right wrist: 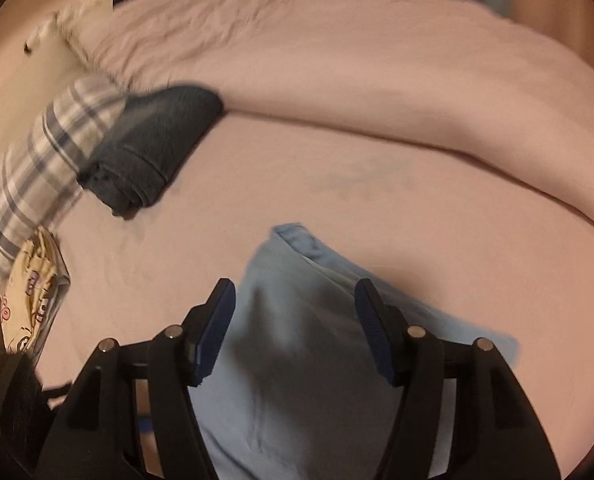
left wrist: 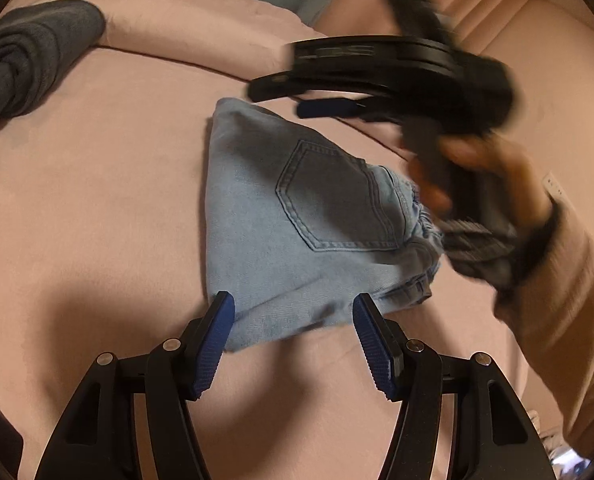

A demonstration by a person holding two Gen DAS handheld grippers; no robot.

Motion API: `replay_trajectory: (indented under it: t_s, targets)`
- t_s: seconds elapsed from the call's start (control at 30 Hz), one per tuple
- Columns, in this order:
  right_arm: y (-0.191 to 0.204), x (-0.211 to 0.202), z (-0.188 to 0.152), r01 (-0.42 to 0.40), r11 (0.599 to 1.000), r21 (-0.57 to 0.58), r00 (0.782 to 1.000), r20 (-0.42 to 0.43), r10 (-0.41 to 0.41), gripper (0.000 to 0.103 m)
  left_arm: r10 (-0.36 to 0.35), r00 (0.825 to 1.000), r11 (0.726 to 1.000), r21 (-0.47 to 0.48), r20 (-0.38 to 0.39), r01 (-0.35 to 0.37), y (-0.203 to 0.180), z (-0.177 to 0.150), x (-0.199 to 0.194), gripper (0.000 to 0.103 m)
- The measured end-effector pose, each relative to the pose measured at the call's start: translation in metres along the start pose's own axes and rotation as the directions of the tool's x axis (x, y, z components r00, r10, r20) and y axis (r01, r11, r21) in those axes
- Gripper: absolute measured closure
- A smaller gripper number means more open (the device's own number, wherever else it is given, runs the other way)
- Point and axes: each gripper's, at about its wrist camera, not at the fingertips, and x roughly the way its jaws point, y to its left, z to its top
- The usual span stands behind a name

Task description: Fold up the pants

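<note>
Left tongs: agape, empty, over the near corner of the pants. Right tongs: agape, empty, above the same bundle. Pants: light denim, folded compact on the pink bed; soft, moderately heavy, non-slip; grip stacked edge layers.

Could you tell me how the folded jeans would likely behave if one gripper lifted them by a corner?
The folded jeans are soft denim in stacked layers, so they would probably sag and unfold. The bundle looks thick, likely fairly heavy for its size. Pushed across the pink sheet, they would probably drag and bunch.
</note>
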Motion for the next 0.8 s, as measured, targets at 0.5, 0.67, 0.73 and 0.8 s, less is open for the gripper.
replay_trajectory:
  t_s: [0.5,0.67,0.73,0.8]
  targets:
    - [0.017,0.044,0.021,0.110,0.994,-0.006,0.994,-0.010,-0.111,0.048,0.024,0.999,0.999,0.021,-0.022,-0.024,-0.014,-0.014,-0.016,0.041]
    - [0.003,-0.037,-0.005,0.049,0.995,0.087,0.995,0.085,-0.056,0.038,0.118,0.991,0.991,0.055,0.061,-0.122,-0.043,0.003,-0.046,0.039]
    - [-0.001,-0.078,-0.030,0.089,0.992,0.093,0.989,0.109,-0.099,0.034,0.187,0.978,0.978,0.072,0.088,-0.194,-0.058,0.012,-0.056,0.029]
    - [-0.002,-0.111,-0.052,0.119,0.987,0.110,0.982,0.133,-0.133,0.028,0.242,0.963,0.962,0.098,0.118,-0.254,-0.075,0.019,-0.068,0.025]
